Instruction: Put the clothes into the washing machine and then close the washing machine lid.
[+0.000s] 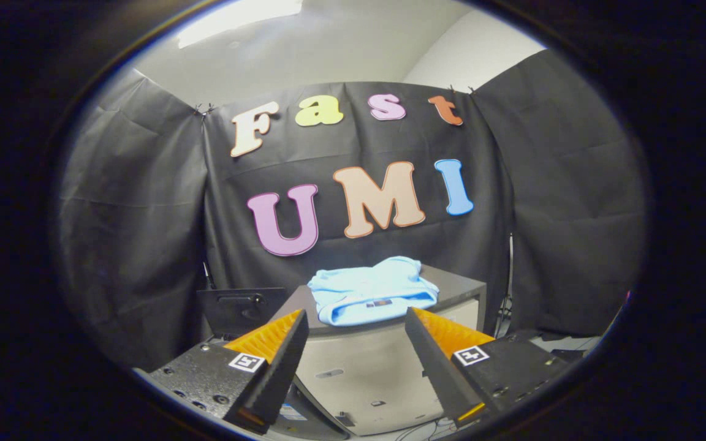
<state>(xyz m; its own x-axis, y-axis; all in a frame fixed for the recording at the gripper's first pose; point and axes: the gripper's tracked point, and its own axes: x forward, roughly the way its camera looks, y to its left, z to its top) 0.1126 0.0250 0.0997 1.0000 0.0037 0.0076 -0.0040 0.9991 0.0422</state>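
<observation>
Tongs are held wide open, nothing gripped between the two fingers, which are raised in front of a light grey box-shaped washing machine. A crumpled light blue cloth garment is seen lying on the machine's flat grey top, beyond the fingertips and toward the top's front edge. A dark flat panel is noted just beside the machine's left side.

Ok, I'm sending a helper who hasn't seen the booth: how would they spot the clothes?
Against the black cloth wall stands a grey cabinet. On its top, beyond the open gripper, lies the folded light-blue garment, the one soft, pale thing among dark, hard surfaces.
</observation>
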